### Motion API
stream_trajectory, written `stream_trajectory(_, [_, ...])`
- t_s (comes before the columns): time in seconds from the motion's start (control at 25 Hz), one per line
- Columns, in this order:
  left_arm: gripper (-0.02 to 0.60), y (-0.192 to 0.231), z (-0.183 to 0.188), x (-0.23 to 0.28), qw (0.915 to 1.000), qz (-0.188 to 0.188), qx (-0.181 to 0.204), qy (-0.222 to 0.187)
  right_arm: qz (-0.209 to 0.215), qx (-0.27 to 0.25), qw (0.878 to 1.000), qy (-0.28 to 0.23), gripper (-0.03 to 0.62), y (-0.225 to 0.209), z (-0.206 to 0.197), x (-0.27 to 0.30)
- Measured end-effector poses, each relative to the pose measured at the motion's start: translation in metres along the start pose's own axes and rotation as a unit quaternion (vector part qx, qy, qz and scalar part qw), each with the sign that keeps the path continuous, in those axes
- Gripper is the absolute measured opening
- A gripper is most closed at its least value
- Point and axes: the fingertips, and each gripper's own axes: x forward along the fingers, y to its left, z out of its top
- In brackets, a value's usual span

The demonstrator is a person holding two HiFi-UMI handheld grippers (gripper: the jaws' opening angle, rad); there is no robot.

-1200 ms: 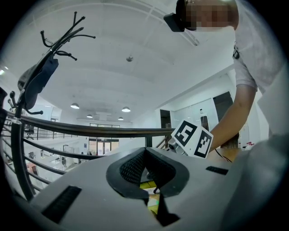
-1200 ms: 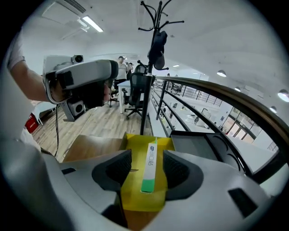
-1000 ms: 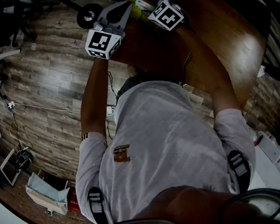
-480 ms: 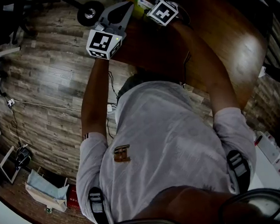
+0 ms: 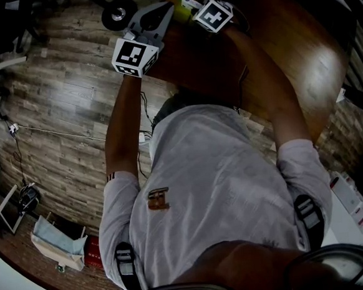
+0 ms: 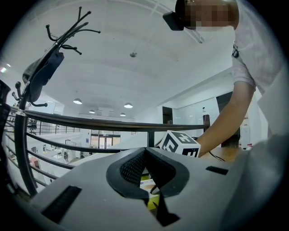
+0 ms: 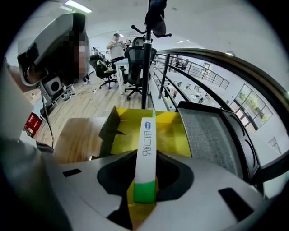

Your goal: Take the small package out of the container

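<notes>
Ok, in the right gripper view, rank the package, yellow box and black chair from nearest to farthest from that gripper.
1. Package, between the closing jaws.
2. Yellow box, just beyond, under the package.
3. Black chair, far back, top centre.

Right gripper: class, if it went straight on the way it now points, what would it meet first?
The small package, standing edge-on between the right gripper's closing jaws, seemingly touching them. Beyond that, probably the floor of the yellow container; depth is unclear.
</notes>
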Motion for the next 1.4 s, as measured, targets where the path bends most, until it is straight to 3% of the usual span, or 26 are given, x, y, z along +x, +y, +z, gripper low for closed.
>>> stream_trajectory(0.16, [0.018,-0.006,0.001,0.000,1.0000,0.000,0.001,-0.001,0.016,0.009,1.000,0.002,0.103,0.007,-0.008,-0.001])
stream_trajectory(0.32, [0.018,-0.006,0.000,-0.002,1.0000,-0.001,0.002,0.000,0.000,-0.006,1.000,-0.028,0.101,0.001,0.007,-0.007])
stream_trajectory(0.64, [0.018,-0.018,0.000,-0.001,1.0000,-0.004,0.002,0.000,-0.001,0.015,0.999,-0.051,0.100,0.004,0.007,-0.030])
stream_trajectory(0.88, [0.018,-0.022,0.007,-0.004,0.9999,-0.010,0.004,-0.004,-0.001,0.033,0.994,-0.102,0.100,0.007,0.028,-0.063])
stream_trajectory(1.12, [0.018,-0.029,0.021,-0.007,0.9998,-0.009,0.006,-0.019,-0.003,0.054,0.983,-0.177,0.098,0.013,0.050,-0.108])
stream_trajectory(1.4, [0.018,-0.040,0.047,-0.016,0.9989,0.004,0.005,-0.047,-0.006,0.068,0.959,-0.275,0.099,0.023,0.071,-0.164])
